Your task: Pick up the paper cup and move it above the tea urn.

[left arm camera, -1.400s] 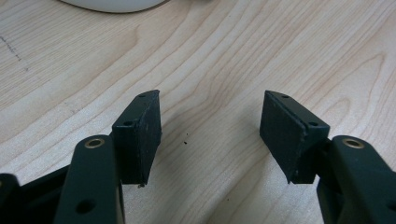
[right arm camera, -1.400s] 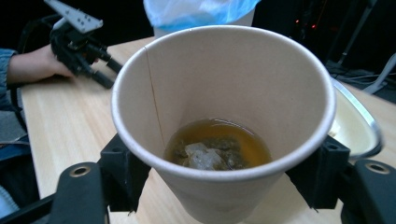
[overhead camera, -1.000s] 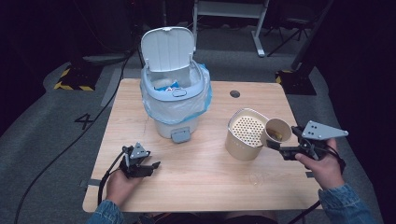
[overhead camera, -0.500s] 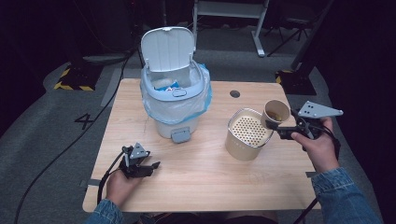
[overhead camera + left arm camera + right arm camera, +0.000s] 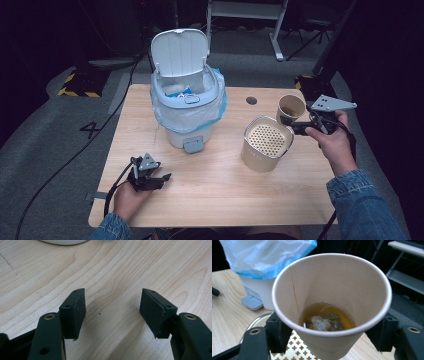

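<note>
A brown paper cup [image 5: 291,107] [image 5: 332,302] with amber tea and a tea bag [image 5: 322,322] in it is held clear of the table at the right. My right gripper [image 5: 292,126] [image 5: 332,340] is shut on the cup's sides. Just below and left of the cup stands a metal canister [image 5: 265,144] with a perforated strainer top [image 5: 297,350]. A white pedal bin [image 5: 186,102] with its lid up and a blue-edged bag liner stands at the back centre. My left gripper [image 5: 161,179] [image 5: 112,307] rests open near the front left of the wooden table [image 5: 215,195], nothing between its pads.
The bin's foot pedal [image 5: 193,144] sticks out toward the front. A dark round cable hole [image 5: 251,100] sits in the tabletop behind the canister. Cables [image 5: 70,160] trail over the grey floor at the left, and a desk frame [image 5: 240,15] stands beyond the table.
My right gripper has carried the cup away from me and slightly up, from beside the canister's right to behind its far right edge. The left gripper has stayed put.
</note>
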{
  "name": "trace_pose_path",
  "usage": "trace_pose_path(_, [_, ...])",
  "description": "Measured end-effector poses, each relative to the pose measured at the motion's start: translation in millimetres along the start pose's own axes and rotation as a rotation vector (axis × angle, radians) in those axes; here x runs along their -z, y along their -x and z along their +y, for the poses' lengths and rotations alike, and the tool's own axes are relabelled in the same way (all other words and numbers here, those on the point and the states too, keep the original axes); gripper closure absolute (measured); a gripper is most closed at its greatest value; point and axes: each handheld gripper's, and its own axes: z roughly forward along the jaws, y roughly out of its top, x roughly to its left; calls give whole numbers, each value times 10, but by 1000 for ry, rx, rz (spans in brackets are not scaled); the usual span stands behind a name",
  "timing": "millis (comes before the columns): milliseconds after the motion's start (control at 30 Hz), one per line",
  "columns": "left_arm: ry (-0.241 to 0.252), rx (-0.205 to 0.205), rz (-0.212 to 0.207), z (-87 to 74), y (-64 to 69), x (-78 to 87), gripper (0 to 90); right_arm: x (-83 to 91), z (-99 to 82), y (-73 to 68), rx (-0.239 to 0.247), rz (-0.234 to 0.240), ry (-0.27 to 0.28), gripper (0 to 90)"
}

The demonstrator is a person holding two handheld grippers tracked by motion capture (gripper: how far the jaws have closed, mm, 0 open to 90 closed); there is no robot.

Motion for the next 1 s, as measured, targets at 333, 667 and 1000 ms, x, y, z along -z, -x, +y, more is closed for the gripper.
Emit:
trace_pose_path(333, [-3, 0, -2, 1, -5, 1, 379, -131, -44, 65, 1, -20, -40, 301])
trace_pose_path(667, [-3, 0, -1, 1, -5, 2, 378, -81, -44, 85, 66, -78, -56, 307])
trace_pose_path(1000, [-3, 2, -2, -1, -5, 2, 378, -65, -20, 41, 242, -135, -103, 319])
